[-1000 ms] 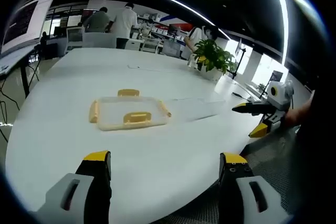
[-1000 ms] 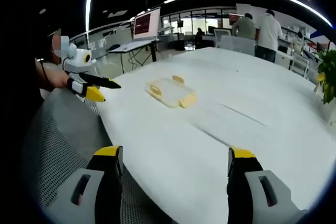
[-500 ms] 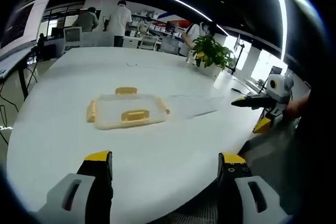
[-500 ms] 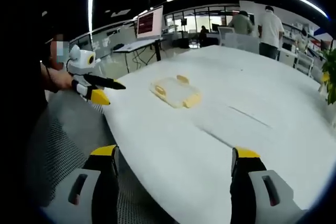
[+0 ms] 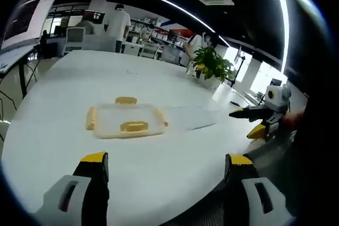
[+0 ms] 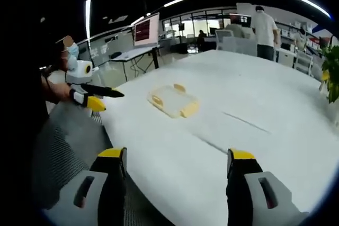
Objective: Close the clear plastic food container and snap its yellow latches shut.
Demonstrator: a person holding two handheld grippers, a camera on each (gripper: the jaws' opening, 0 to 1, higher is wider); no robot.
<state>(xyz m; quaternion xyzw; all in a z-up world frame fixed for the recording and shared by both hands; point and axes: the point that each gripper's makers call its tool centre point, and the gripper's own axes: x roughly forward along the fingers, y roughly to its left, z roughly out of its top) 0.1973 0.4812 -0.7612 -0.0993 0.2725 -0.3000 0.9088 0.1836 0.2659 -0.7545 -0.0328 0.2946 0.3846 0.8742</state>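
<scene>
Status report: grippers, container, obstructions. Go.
Left gripper open, right gripper open, both short of the table. Container flat on it, untouched; latch state unclear. Path looks clear.

1 container [image 5: 125,120], 4 yellow latches [image 5: 133,126], 1 plant [image 5: 212,64].

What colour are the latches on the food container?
Yellow latches, clearest in the left gripper view.

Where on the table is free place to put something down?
Bare white table lies between the container and the near edge, and beyond it toward the potted plant. A clear flat sheet sits right beside the container.
</scene>
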